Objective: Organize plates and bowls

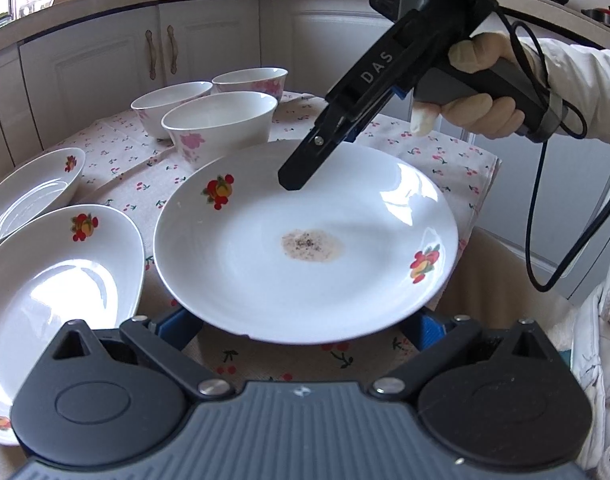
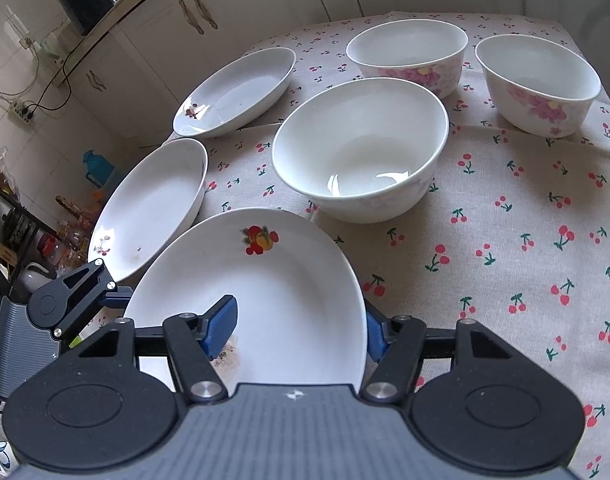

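Gripping the round plate by opposite rims, face up, near level, left tongs, right tongs both clamped.

1. The right gripper slants in from about 1 o'clock, nose down toward 7 o'clock. One blue pad lies on the plate, and the other sits outside its rim, so the jaws look clamped across it.
2. A gloved hand wraps the right gripper's handle, its white sleeve trailing toward 3 o'clock.
3. The left gripper points down at 12 o'clock, fingertips hidden under the plate's near edge.
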